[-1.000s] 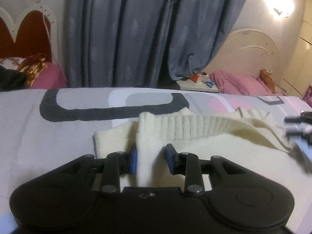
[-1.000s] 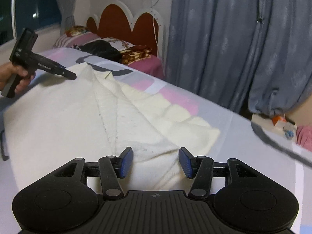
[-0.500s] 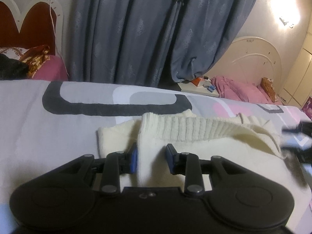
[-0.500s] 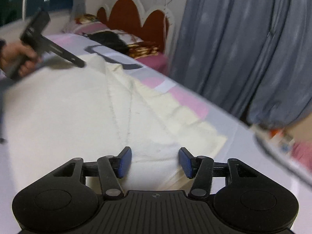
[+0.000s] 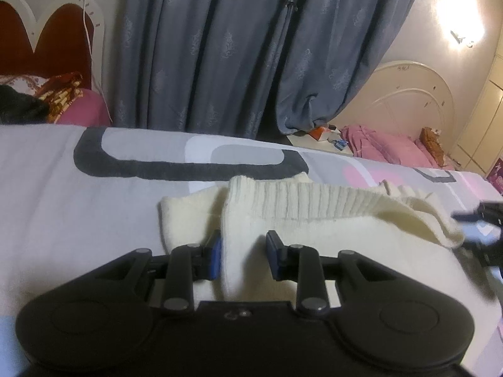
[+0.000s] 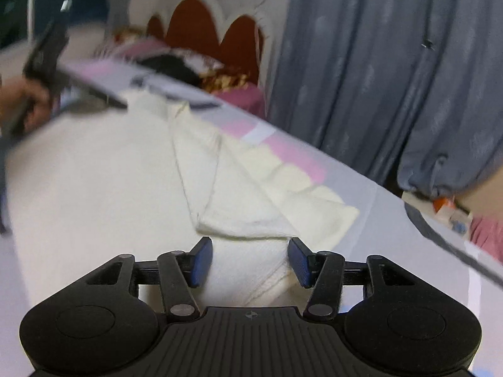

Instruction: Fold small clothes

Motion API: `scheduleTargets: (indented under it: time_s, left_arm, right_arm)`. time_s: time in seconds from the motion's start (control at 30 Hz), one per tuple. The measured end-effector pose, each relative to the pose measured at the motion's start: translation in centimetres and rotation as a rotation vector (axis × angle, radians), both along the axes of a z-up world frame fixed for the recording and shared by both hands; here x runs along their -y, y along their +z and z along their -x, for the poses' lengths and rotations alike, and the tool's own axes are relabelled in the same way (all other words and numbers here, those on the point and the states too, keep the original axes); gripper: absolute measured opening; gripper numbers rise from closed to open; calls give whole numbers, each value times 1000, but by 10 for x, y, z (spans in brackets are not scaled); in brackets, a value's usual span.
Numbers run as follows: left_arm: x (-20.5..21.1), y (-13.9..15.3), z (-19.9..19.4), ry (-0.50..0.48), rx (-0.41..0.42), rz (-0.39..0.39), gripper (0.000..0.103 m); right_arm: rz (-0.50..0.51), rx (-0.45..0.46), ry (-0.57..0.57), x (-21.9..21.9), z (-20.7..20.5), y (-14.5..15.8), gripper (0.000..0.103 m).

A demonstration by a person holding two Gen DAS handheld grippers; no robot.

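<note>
A cream knit sweater (image 5: pixel 314 207) lies on the patterned bedsheet (image 5: pixel 63 188), its ribbed hem toward the curtain. My left gripper (image 5: pixel 243 256) is open, with a raised fold of the sweater between its blue pads (image 5: pixel 215 257). In the right wrist view the sweater (image 6: pixel 94 172) spreads across the bed with a folded sleeve (image 6: pixel 270 201) ahead. My right gripper (image 6: pixel 250 259) is open over the sweater's edge. The left gripper (image 6: pixel 63 72) shows blurred at the far left, and the right gripper (image 5: pixel 484 229) shows blurred at the right edge of the left view.
Grey-blue curtains (image 5: pixel 251 47) hang behind the bed. A red and white headboard (image 5: pixel 44 37) with pillows stands at the left. A second bed with pink bedding (image 5: pixel 393 147) and a small nightstand (image 5: pixel 317 139) are at the right.
My right gripper has dropped and pulled back along the sweater, so the folded sleeve lies just ahead of the fingers. The left gripper's view has tilted slightly; the fold stays between its pads.
</note>
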State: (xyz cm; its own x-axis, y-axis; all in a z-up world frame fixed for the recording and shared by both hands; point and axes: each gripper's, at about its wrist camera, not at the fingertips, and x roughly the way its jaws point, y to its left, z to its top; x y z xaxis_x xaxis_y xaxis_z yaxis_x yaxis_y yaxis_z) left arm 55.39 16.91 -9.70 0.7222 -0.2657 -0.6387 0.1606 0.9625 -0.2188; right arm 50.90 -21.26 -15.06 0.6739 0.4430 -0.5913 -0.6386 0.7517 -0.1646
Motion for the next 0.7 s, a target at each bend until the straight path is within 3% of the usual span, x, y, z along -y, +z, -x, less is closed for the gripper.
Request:
scheduleTargets:
  time_s: [0.03, 0.1, 0.17, 0.2, 0.3, 0.33, 0.4, 0.57, 0.63, 0.7]
  left_arm:
    - [2, 1, 1, -2, 11, -6, 26]
    - [5, 3, 1, -9, 23, -7, 26]
    - [9, 3, -1, -20, 14, -8, 26]
    - [10, 3, -1, -25, 12, -10, 26]
    - [10, 0, -5, -29, -1, -2, 25]
    - [10, 0, -7, -27, -5, 2, 17]
    - [9, -1, -8, -23, -6, 10, 3]
    - [7, 10, 8, 30, 124, 16, 3]
    - [6, 4, 7, 59, 109, 3, 3]
    - [6, -9, -3, 79, 41, -12, 3]
  right_arm:
    - [-26, 3, -59, -1, -10, -1, 52]
    - [-175, -55, -189, 10, -32, 0, 52]
    - [-266, -123, -224, 16, -49, 0, 29]
    - [-292, -135, -239, 17, -53, -1, 27]
    - [-310, -176, -219, 16, -55, -4, 18]
    - [-306, -181, -229, 15, -57, -6, 17]
    - [-341, -210, -251, 18, -59, -10, 5]
    - [-389, -109, -291, 30, -33, 24, 1]
    - [-391, -70, -305, 33, -28, 28, 1]
    - [-367, -117, -336, 33, -37, 17, 1]
